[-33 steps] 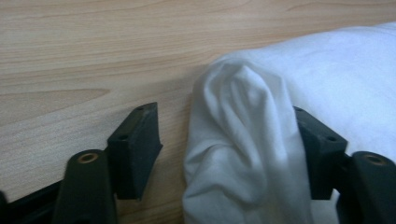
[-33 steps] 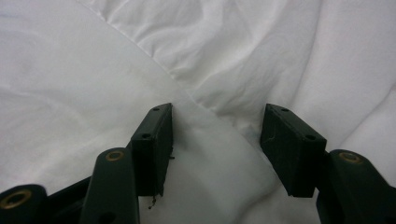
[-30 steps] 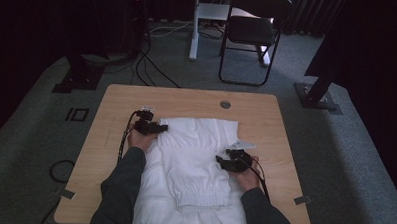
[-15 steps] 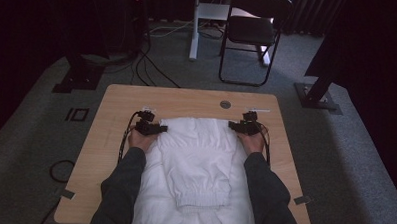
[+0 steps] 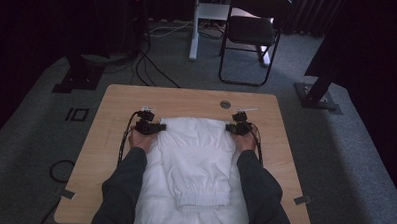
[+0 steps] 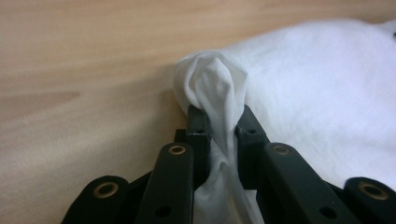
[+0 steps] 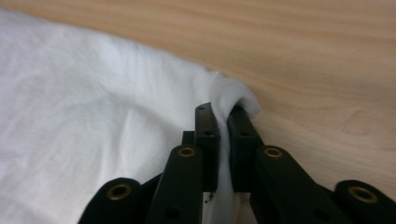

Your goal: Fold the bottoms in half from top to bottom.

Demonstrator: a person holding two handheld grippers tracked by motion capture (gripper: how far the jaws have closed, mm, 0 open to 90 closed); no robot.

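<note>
Having swung up from the near right, the right gripper (image 5: 233, 127) is now pinching the white garment's (image 5: 197, 157) far corner on the table (image 5: 112, 96) like the left gripper (image 5: 157, 126), both jaws clamped on thin folds that an uneven pull could be slipping free.

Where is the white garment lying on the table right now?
In the high view the white garment lies on the middle of the wooden table, reaching its near edge, its far corners pinched by the left tongs and right tongs.
</note>
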